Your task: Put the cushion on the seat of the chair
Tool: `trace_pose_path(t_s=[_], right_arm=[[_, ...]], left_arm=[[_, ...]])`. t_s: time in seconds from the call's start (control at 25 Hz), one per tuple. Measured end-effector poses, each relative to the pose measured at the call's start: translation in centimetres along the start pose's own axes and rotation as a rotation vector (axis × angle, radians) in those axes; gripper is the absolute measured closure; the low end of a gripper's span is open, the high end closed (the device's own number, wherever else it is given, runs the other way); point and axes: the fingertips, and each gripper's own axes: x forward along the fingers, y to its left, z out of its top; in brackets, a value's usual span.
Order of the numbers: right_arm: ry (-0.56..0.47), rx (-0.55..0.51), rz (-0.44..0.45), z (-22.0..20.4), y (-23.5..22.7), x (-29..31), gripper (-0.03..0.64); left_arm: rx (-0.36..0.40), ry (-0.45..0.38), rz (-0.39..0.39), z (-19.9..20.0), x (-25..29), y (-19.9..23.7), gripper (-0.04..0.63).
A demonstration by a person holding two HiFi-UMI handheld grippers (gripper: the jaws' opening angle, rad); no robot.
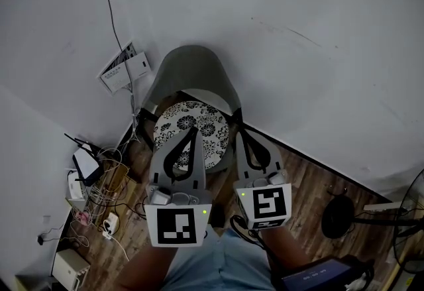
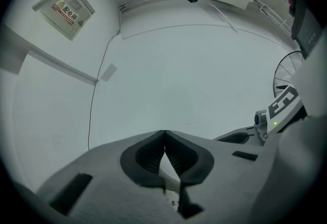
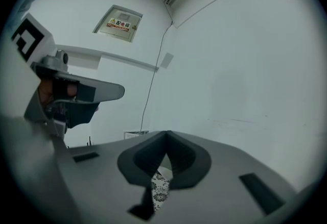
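Observation:
A round cushion [image 1: 213, 125], white with a black flower print, lies on the seat of the grey chair [image 1: 192, 64] that stands against the wall. My left gripper [image 1: 194, 129] hangs over the cushion's near left part, its jaws shut with nothing between them; in the left gripper view the left gripper [image 2: 164, 132] points at the bare wall. My right gripper [image 1: 240, 129] is over the cushion's right edge, also shut and empty. Below the closed tips of the right gripper [image 3: 166, 133], a strip of the cushion [image 3: 159, 190] shows.
A white wall box [image 1: 126, 67] with a cable hangs left of the chair. A router and a tangle of cables [image 1: 89, 174] crowd the floor at the left. A black fan base [image 1: 339, 217] stands on the wooden floor at the right. A tablet [image 1: 318, 276] is at the bottom right.

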Motion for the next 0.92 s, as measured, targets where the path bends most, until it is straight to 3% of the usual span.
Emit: trace_pose_path(t_s=[0.92], right_arm=[[-0.004, 0.024, -0.003, 0.01, 0.60, 0.76, 0.612]], left_arm=[[0.008, 0.007, -0.018, -0.27, 0.42, 0.50, 0.586]])
